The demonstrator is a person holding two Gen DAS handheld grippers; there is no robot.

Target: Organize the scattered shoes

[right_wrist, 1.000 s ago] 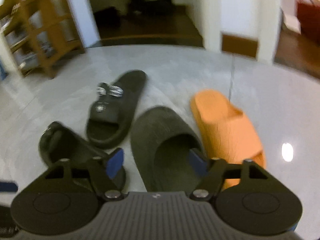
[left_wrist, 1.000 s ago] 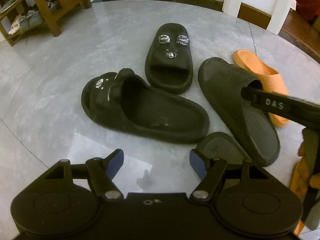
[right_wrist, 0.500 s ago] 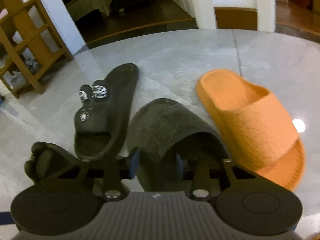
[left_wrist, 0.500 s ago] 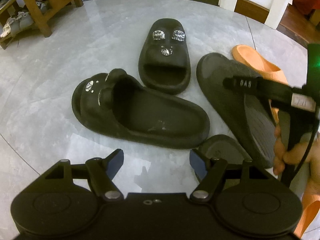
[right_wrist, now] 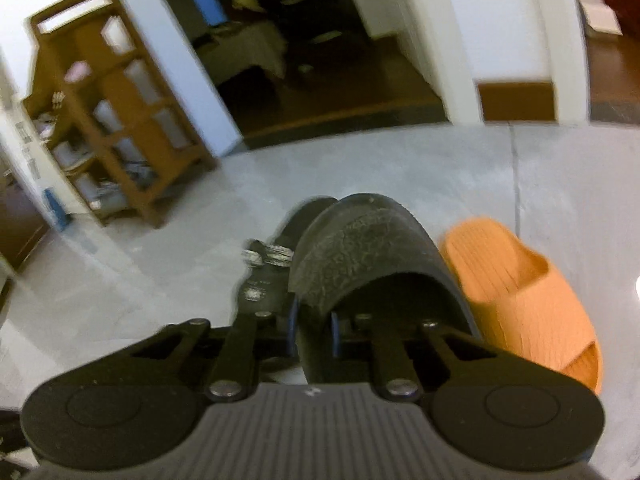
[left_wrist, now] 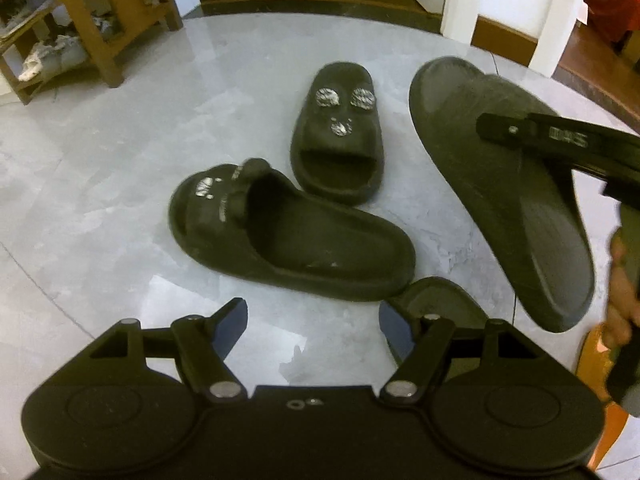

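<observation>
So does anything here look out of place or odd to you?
The slippers lie scattered at mismatched angles on the floor. One charm-studded slipper lies crosswise to its mate, and the right gripper holds a plain dark slipper tilted in the air.

A home entryway: grey marble floor [left_wrist: 120,184], wooden shoe rack [right_wrist: 120,128], scattered slippers [left_wrist: 336,136], open doorways.

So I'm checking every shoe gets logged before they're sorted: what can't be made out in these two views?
- Left wrist view: the orange slipper is a sliver only, behind the person's hand and the frame edge.
- Left wrist view: a dark slipper is half hidden by the left gripper.
- Right wrist view: the studded slipper is mostly behind the held plain slipper.
- Both views: the wooden rack contents are blurred.
</observation>
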